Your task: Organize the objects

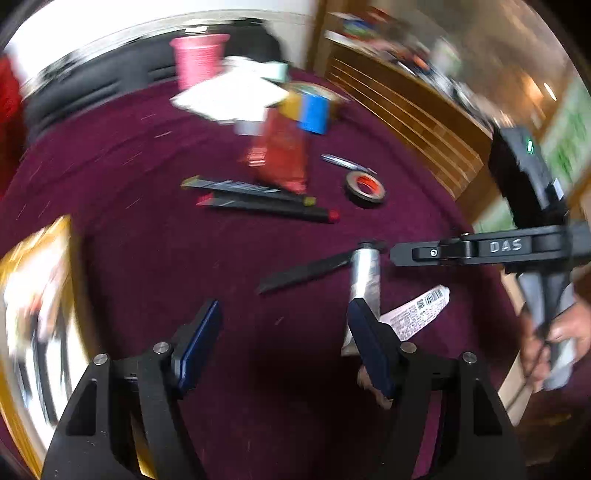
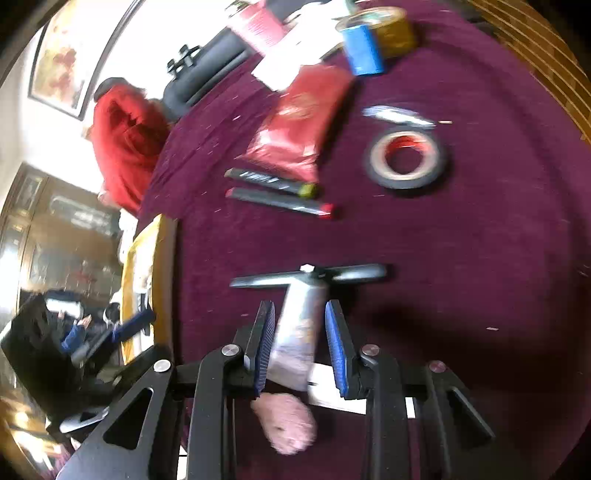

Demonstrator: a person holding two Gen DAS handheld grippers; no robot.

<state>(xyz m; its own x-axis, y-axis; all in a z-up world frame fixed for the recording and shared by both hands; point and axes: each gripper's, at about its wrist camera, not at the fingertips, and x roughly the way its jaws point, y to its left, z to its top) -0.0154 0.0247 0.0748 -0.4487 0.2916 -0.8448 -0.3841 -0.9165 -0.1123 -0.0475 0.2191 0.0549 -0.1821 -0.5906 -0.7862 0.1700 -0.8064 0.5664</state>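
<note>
Nearest me, my right gripper (image 2: 300, 343) has its blue pads drawn in around a silver metallic squeeze tube with a black cap (image 2: 301, 321); the left pad looks to be against the tube, while a sliver of gap shows at the right pad, so I judge this a grip just forming, not one I'd trust yet. The tube lies on the dark burgundy tablecloth (image 2: 480, 258), its cap toward a slim black stick (image 2: 306, 276) lying across its top end, and a white barcoded label or packet (image 1: 417, 310) lies partly under it. My left gripper (image 1: 286, 332) hangs beside it with its jaws spread and nothing between them. Farther out, two black marker pens, one yellow-tipped (image 2: 273, 181) and one red-tipped (image 2: 280, 204), lie side by side, and a dark roll of tape with a red core (image 2: 406, 157) sits well apart to their right, with a silvery pen-like thing (image 2: 399, 115) just beyond it. Past those come a red foil pouch (image 2: 299, 125), white paper sheets (image 1: 229, 96), a blue cylinder (image 2: 362, 50) touching a yellow tin (image 2: 391, 31), and a pink ribbed cup (image 1: 197, 61). As I read it, the tidying is barely begun: everything lies loose across the cloth, and I see no bin for it.
</note>
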